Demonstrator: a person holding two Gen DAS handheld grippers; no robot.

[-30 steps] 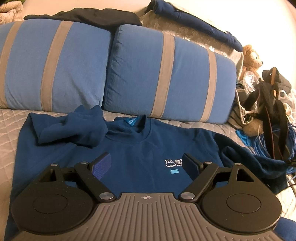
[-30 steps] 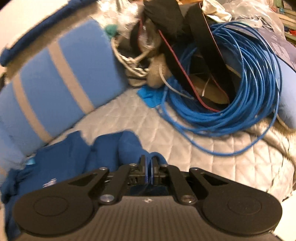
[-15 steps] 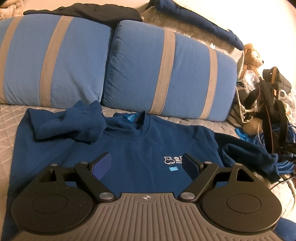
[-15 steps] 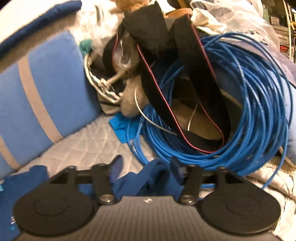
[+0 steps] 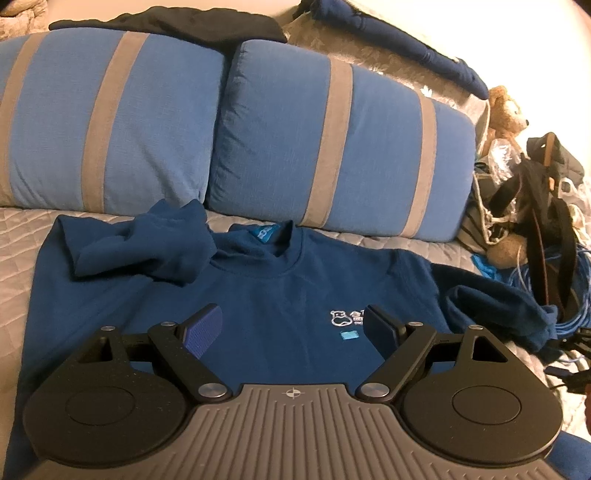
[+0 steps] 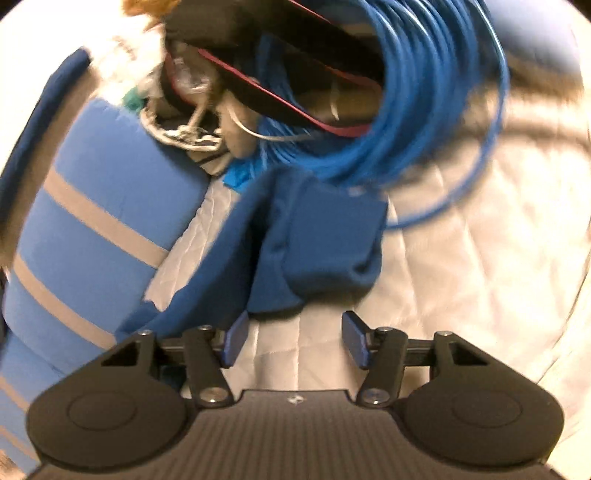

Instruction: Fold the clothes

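Note:
A dark blue sweatshirt (image 5: 280, 295) lies face up on the quilted bed, collar toward the pillows. Its left sleeve (image 5: 147, 251) is bunched over the shoulder. Its right sleeve (image 5: 495, 306) lies crumpled toward the cable pile. My left gripper (image 5: 291, 321) hovers open over the chest, holding nothing. In the right wrist view, the right sleeve's cuff (image 6: 321, 243) rests on the quilt just ahead of my right gripper (image 6: 295, 338). That gripper's jaws are closing, with only bare quilt between them.
Two blue pillows with grey stripes (image 5: 332, 147) stand behind the sweatshirt, with dark clothes (image 5: 166, 26) on top. A coil of blue cable (image 6: 424, 110), black bags and straps (image 5: 546, 206) and a teddy bear (image 5: 506, 107) crowd the right side. The pale quilt (image 6: 480, 258) extends right.
My right gripper let go of the sleeve, opened, dropped lower and rolled. The cuff now lies on the quilt in front of it. The left gripper stayed put.

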